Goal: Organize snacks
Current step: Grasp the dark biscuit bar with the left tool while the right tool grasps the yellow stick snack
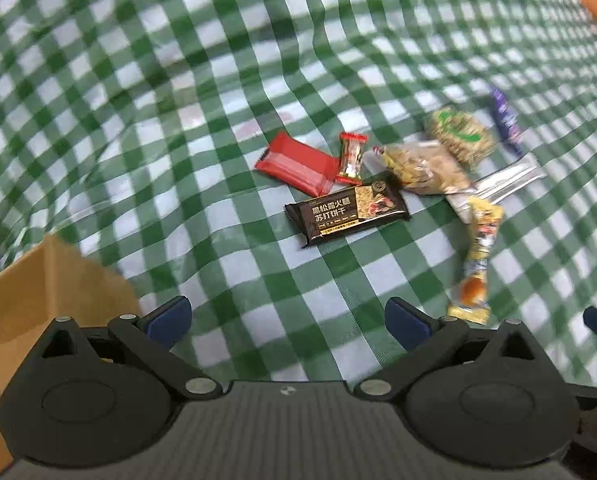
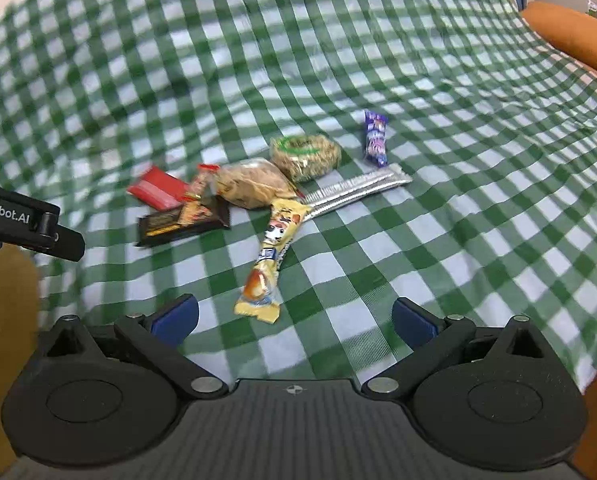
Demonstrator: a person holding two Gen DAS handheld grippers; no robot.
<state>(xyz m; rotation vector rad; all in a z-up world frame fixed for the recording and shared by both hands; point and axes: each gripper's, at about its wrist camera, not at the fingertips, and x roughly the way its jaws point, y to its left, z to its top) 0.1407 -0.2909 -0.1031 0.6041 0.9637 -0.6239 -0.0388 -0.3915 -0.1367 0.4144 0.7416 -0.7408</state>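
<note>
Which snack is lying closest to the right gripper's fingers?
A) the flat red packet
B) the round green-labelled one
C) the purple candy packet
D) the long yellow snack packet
D: in the right wrist view the long yellow snack packet ends just ahead of the open right gripper, while the other snacks all lie farther back on the green checked cloth.

Both wrist views angled down, near, sharing snack pile [image 1: 378,176]

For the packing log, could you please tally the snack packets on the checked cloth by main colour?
Red: 2, a flat packet and a small candy
Black: 1
Tan/clear: 2
Yellow: 1
Silver: 1
Purple: 1
Total: 8
</note>
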